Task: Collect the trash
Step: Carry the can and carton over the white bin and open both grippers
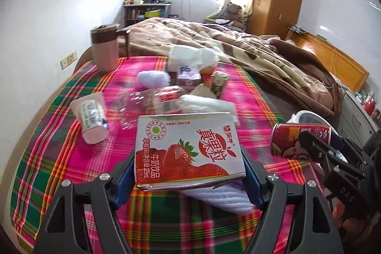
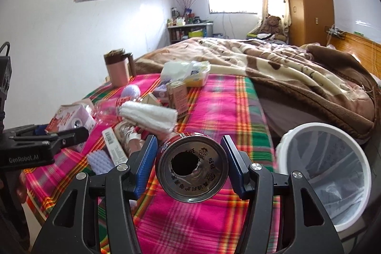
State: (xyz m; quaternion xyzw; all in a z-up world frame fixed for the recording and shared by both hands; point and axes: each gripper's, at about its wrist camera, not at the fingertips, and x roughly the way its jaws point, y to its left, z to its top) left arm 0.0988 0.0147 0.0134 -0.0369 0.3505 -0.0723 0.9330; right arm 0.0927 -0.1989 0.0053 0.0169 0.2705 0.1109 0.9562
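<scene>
The strawberry milk carton (image 1: 188, 149) is pinched by the left gripper (image 1: 189, 179); the red can (image 2: 192, 167) is pinched by the right gripper (image 2: 190, 166) near the bed's edge beside the white bin (image 2: 328, 173); the round can could slip from the pads and be dropped short of the bin.

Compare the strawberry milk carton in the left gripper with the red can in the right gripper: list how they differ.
The strawberry milk carton is a flat-sided box; the red can is a round cylinder. The carton is white card printed with strawberries; the can is red with a bare metal end. The can's end shows an open hole; no opening shows on the carton. Shared: each is clamped between blue pads, the carton in the left gripper and the can in the right gripper, above the plaid sheet.
</scene>
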